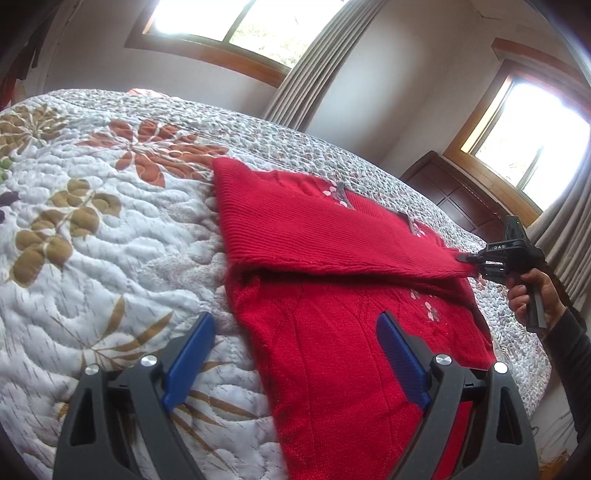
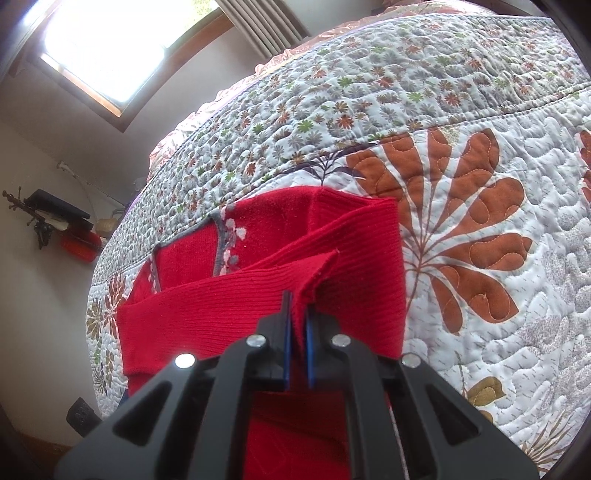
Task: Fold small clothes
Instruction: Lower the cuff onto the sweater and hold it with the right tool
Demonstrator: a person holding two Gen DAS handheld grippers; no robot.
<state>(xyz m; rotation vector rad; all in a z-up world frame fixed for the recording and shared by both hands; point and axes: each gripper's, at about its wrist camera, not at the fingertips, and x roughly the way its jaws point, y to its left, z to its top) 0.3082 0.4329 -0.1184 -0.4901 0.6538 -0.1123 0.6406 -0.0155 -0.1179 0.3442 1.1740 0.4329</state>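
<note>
While the red knitted sweater [image 1: 332, 236] is lying spread on the quilted bedspread [image 1: 92, 229] of a bed, the right gripper [image 2: 298, 314] is clenching a ribbed edge of it between its blue fingers [image 2: 286, 332], the two pads pressing together with the red fabric pinched in the narrow gap. In the left wrist view, that same right gripper [image 1: 469, 260] is showing at the far edge of the garment, where a hand [image 1: 532, 295] in a dark sleeve is gripping its handle. The ribbed part is lying folded across the smoother body of the sweater, which is bearing small pale flower details. The left gripper [image 1: 295, 354] is hovering low over the near part of the sweater, its blue fingers [image 1: 190, 358] standing wide apart and grasping nothing. Bright windows [image 1: 258, 22] and curtains [image 1: 314, 62] are showing behind the bed.
</note>
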